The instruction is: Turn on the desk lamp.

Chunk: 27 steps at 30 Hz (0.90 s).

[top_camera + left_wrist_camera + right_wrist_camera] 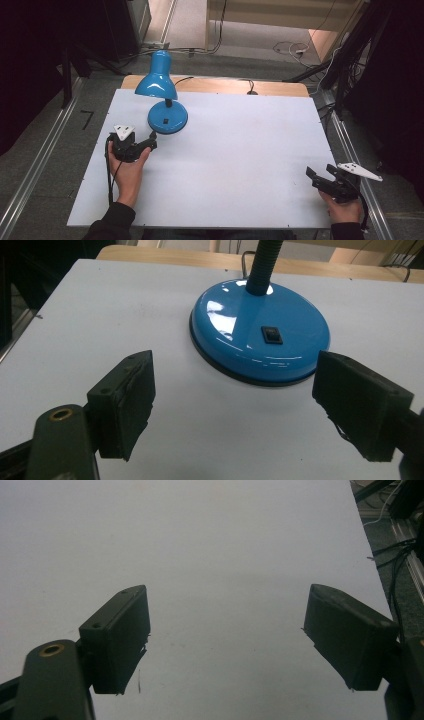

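Blue lamp base (260,337) just ahead of open left claw (232,400), untouched.

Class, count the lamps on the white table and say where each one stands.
1. The blue desk lamp stands at the table's far left, just ahead of the open left gripper. Nothing seems hidden.

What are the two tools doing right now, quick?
Left tool: open, holding nothing, pointing at the blue lamp.
Right tool: open, holding nothing, over the table.
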Each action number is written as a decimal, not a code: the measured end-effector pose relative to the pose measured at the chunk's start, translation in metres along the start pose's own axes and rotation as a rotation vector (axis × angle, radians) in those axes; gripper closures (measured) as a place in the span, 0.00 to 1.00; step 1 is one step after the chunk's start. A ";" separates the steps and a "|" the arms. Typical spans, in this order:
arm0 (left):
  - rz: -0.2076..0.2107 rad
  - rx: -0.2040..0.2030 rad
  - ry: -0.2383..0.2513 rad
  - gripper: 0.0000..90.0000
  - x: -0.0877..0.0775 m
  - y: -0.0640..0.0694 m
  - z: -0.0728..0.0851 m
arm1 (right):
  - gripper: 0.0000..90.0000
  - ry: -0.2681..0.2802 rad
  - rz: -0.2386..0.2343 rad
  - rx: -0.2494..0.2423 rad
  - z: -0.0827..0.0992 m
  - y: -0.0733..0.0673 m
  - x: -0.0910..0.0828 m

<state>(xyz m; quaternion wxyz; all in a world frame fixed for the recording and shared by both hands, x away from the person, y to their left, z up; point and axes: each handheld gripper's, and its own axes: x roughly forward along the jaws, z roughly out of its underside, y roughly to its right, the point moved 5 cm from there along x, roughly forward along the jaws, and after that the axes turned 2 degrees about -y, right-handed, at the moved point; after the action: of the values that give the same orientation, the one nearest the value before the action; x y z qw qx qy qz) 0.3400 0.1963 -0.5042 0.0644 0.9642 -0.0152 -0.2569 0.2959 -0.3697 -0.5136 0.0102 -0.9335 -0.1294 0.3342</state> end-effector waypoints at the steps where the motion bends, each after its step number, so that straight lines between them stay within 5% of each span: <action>1: 0.002 -0.002 -0.002 0.21 0.000 0.000 0.000 | 0.19 0.000 0.000 0.000 0.000 0.000 0.000; 27: 0.033 0.004 -0.029 0.24 0.018 0.012 -0.008 | 0.19 -0.004 -0.001 -0.008 0.000 0.000 0.001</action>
<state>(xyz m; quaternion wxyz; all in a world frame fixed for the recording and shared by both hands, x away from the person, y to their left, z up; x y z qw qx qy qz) 0.3594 0.1846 -0.5051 0.0665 0.9600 -0.0326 -0.2699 0.2966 -0.3690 -0.5146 0.0065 -0.9329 -0.1311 0.3354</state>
